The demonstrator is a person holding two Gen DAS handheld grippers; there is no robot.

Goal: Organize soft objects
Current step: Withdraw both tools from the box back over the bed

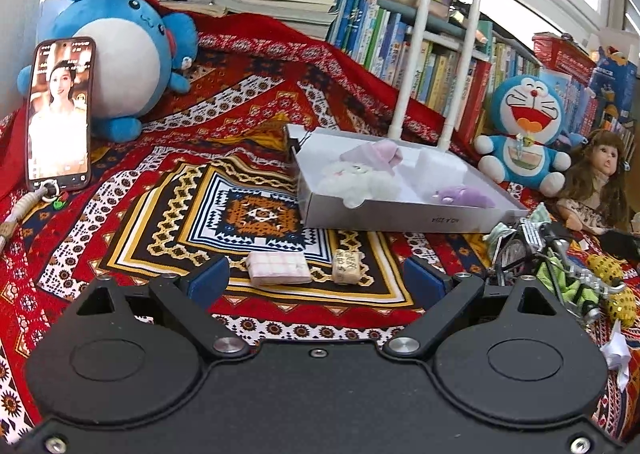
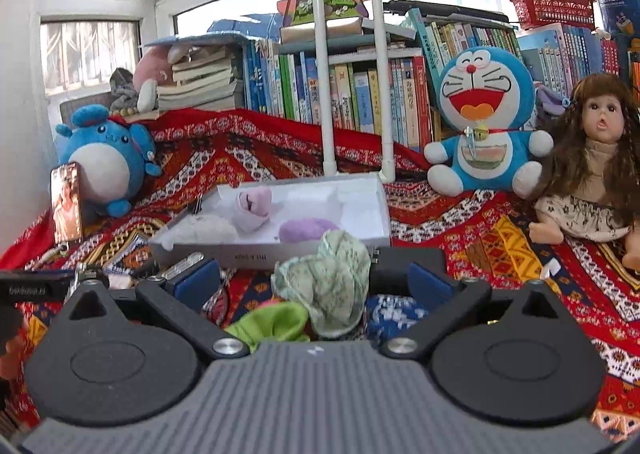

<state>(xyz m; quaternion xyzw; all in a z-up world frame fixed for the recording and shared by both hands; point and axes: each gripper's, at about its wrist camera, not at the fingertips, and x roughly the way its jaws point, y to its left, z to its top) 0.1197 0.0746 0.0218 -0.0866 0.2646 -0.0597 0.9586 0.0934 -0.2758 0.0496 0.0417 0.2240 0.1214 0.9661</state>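
Right tongs (image 2: 314, 282) are gaping around the pale green cloth (image 2: 328, 286); closing carelessly risks snagging the lime sock (image 2: 268, 324) beneath. Left tongs (image 1: 316, 278) are idling, released.

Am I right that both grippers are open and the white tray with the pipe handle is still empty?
Not quite: the white tray is not empty. The right wrist view shows a white fluffy toy, a pink soft item and a purple soft item inside. The left gripper and right gripper are indeed both open.
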